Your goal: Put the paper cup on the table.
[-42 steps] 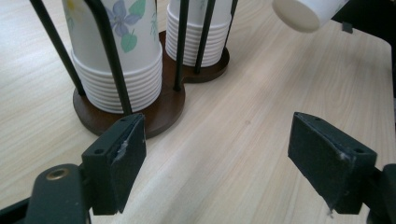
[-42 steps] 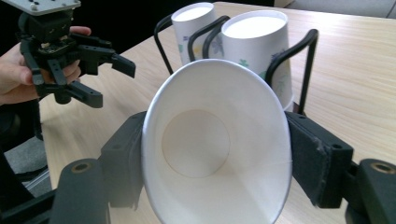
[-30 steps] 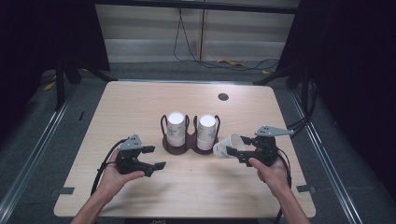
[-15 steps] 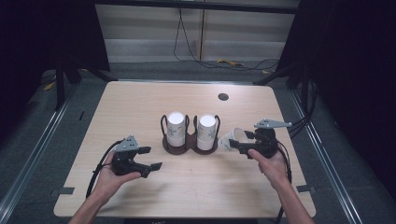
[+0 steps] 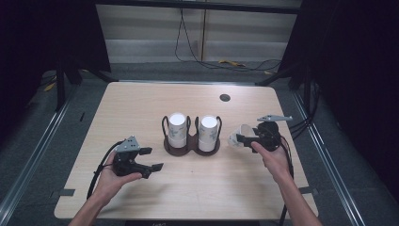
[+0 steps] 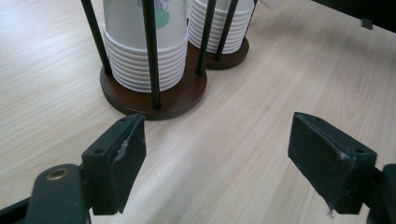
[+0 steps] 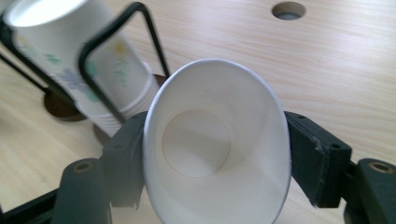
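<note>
- Change since the earlier frames: my right gripper (image 5: pixel 242 140) with its paper cup (image 5: pixel 237 136) has travelled away from me and now sits level with the cup holder (image 5: pixel 190 147), just off the holder's right side; my left gripper (image 5: pixel 153 159) has kept its place.
- Left gripper: in my left hand (image 5: pixel 113 174), near the holder's front left and apart from it. Jaws wide apart, nothing between them; in the left gripper view bare table (image 6: pixel 261 93) shows between the pads.
- Cup holder: dark round double base with black wire uprights, at the middle of the table.
- Left stack (image 5: pixel 177 127): white printed cups, upside down, in the holder's left bay.
- Right stack (image 5: pixel 208 131): same kind, in the holder's right bay.
- Right gripper: in my right hand (image 5: pixel 273 157), jaws clamped on the paper cup, squeezing its rim into an oval.
- Paper cup: lifted off the table, lying tilted, close beside the right stack without touching it; in the right gripper view its mouth (image 7: pixel 215 140) faces the camera.
- Cable hole (image 5: pixel 225 98): beyond the holder, to its right.
</note>
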The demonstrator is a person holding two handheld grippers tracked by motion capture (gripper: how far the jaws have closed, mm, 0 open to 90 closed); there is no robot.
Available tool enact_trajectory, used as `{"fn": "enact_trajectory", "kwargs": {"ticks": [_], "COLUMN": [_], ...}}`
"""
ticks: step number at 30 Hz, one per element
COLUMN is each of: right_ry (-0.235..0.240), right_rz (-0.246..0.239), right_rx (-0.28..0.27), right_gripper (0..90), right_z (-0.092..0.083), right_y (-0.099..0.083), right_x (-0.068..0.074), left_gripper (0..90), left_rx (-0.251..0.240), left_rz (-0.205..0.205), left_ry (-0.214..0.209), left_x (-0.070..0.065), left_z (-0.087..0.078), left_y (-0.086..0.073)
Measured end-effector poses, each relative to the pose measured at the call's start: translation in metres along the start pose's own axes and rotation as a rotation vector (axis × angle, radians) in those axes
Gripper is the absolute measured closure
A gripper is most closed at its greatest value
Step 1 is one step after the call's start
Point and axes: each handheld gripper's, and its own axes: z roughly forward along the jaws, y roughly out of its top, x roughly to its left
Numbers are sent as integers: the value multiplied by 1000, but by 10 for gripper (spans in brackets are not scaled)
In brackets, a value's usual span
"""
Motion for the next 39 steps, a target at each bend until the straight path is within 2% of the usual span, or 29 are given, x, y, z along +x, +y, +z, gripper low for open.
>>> {"fn": "enact_trajectory", "kwargs": {"ticks": [4,7,10,13,15,18,20,23,26,30,33,35,39], "right_ry": [-50,-69,-75,-85,-107,-109,-116,-144,-151,-126,-92,-88,-83], "right_rz": [16,29,38,50,45,53,66,47,40,51,68,59,67], "right_rx": [29,43,67,69,100,123,129,146,137,116,88,73,48], "right_gripper": [291,290,287,281,277,258,260,253,243,229,211,182,162], "right_z": [8,15,22,26,30,35,36,37,39,41,41,42,45], "right_y": [6,9,11,15,16,14,13,15,15,14,14,14,14], "right_x": [-10,-17,-22,-26,-29,-35,-35,-29,-27,-29,-30,-29,-29], "left_gripper": [193,193,193,193,192,176,176,176,176,177,172,171,171], "left_rx": [2,-2,-11,-17,-5,-19,-13,-9,-4,-7,-29,-16,-11], "left_rz": [-1,-7,-16,-35,-30,-17,-21,-22,-12,-3,8,21,19], "left_ry": [-4,1,7,6,5,-9,-1,1,0,1,-20,-21,-17], "left_x": [3,4,7,10,11,10,10,9,6,4,2,2,1], "left_z": [2,2,2,4,5,5,5,6,3,0,-2,-1,-1], "left_y": [0,0,1,1,2,3,4,4,2,0,1,0,-1]}}
